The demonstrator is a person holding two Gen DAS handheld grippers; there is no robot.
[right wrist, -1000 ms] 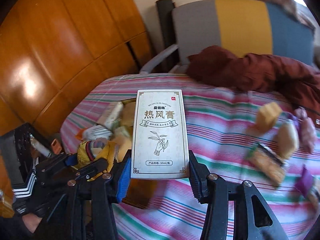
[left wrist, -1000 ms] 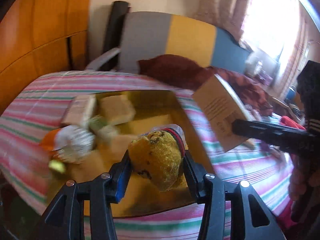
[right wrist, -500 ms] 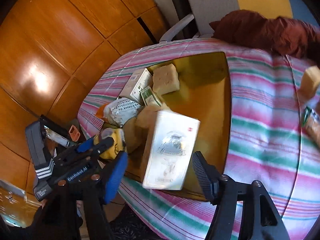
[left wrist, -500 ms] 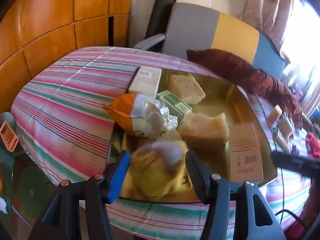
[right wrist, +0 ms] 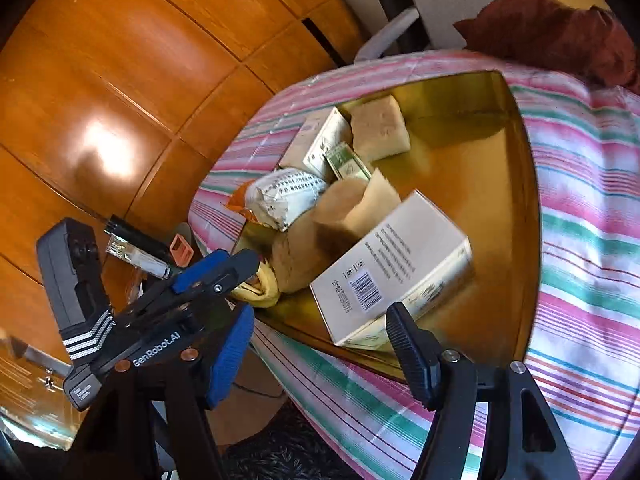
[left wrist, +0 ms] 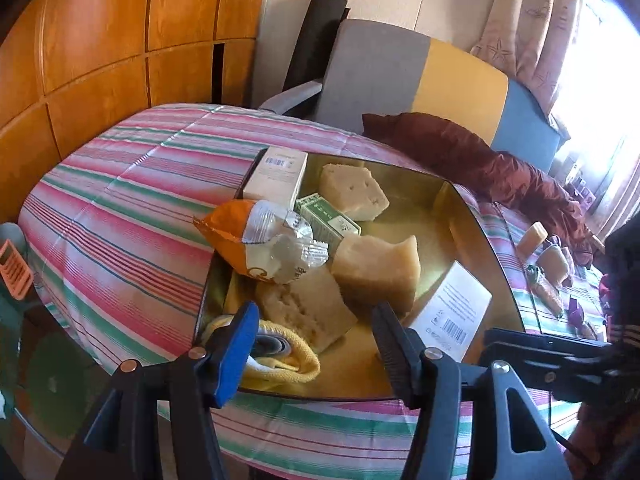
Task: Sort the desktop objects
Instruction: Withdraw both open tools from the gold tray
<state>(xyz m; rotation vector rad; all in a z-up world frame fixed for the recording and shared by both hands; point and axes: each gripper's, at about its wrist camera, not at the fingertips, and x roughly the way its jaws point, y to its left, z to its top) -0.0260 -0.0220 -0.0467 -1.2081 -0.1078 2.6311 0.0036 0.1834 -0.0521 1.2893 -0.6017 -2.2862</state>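
A gold tray (left wrist: 476, 220) (right wrist: 524, 184) on the striped table holds several items. A yellow sock (left wrist: 280, 364) (right wrist: 260, 284) lies at its near corner, just ahead of my open, empty left gripper (left wrist: 316, 340). A white box with a barcode (left wrist: 452, 312) (right wrist: 392, 264) lies in the tray in front of my open, empty right gripper (right wrist: 320, 340). Tan sponge blocks (left wrist: 376, 276), an orange and white snack bag (left wrist: 260, 244), a small green box (left wrist: 328, 216) and another white box (left wrist: 276, 176) also lie in the tray.
The striped tablecloth (left wrist: 120, 216) covers the table. More small items (left wrist: 548, 268) lie on the cloth to the right of the tray. A chair (left wrist: 420, 84) with a dark red cloth (left wrist: 480, 164) stands behind. Wooden panels (right wrist: 120, 100) are on the left.
Both grippers opened over the tray. The yellow sock dropped from my left gripper and the white box from my right gripper; both now lie in the tray. Both grippers have pulled back.
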